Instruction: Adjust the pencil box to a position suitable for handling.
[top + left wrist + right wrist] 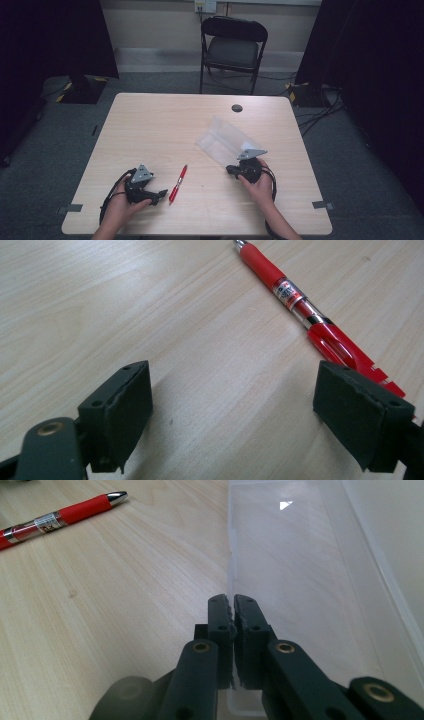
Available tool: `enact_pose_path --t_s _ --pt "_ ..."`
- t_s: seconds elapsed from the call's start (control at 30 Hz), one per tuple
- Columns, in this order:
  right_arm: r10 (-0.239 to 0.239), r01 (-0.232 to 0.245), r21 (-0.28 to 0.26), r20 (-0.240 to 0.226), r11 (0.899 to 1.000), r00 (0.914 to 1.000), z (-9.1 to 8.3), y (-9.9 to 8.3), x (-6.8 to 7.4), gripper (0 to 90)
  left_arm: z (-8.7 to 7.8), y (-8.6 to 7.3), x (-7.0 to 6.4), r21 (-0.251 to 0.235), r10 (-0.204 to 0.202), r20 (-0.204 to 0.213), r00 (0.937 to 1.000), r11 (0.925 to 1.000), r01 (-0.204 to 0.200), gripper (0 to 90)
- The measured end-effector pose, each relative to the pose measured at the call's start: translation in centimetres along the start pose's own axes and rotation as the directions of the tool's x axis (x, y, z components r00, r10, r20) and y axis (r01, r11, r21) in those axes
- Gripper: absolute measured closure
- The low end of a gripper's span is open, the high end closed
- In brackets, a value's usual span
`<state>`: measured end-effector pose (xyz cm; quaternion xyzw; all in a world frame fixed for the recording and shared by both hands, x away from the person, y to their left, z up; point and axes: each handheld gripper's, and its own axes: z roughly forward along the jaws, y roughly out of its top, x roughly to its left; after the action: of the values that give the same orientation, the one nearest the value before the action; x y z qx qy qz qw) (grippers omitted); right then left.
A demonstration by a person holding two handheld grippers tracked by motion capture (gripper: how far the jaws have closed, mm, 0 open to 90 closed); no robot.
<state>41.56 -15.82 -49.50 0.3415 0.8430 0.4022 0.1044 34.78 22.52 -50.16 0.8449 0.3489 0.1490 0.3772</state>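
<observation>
1. The left gripper sits low over the near left part of the wooden table, held in the person's left hand; its jaws stand wide apart with bare tabletop between them, nothing held.
2. In the left gripper view the red pen lies flat on the wood, running from the top centre down toward the right jaw; its clip end reaches that jaw's outer side and passes behind it, and whether the two touch cannot be told.
3. In the high view the pen lies just right of the left gripper's tips, slanted, between the two grippers.
4. The right gripper is held in the right hand at the near right of the table; its jaws are pressed together on the near wall of a clear plastic box, pinching the thin edge between the pads.
5. In the right gripper view the transparent box stretches away from the jaws, its long side wall running straight up from the pads; the pen lies well off at upper left, silver tip toward the box.
6. A small dark round cap sits in the far part of the tabletop; a black folding chair stands beyond the table's far edge.
</observation>
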Motion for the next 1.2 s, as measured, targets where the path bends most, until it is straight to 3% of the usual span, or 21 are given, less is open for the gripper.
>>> enact_pose_path --t_s 0.77,1.2 --pt "-0.015 0.015 0.004 0.000 1.000 0.9999 0.0 0.1 -0.2 85.3 0.0 0.0 0.0 0.001 0.007 -0.002 1.0000 1.0000 -0.007 15.7" --pt "-0.028 0.028 0.012 0.022 1.000 0.9993 -0.6 0.1 -0.8 74.9 0.0 0.0 0.0 0.001 0.000 0.001 1.0000 1.0000 0.000 15.7"
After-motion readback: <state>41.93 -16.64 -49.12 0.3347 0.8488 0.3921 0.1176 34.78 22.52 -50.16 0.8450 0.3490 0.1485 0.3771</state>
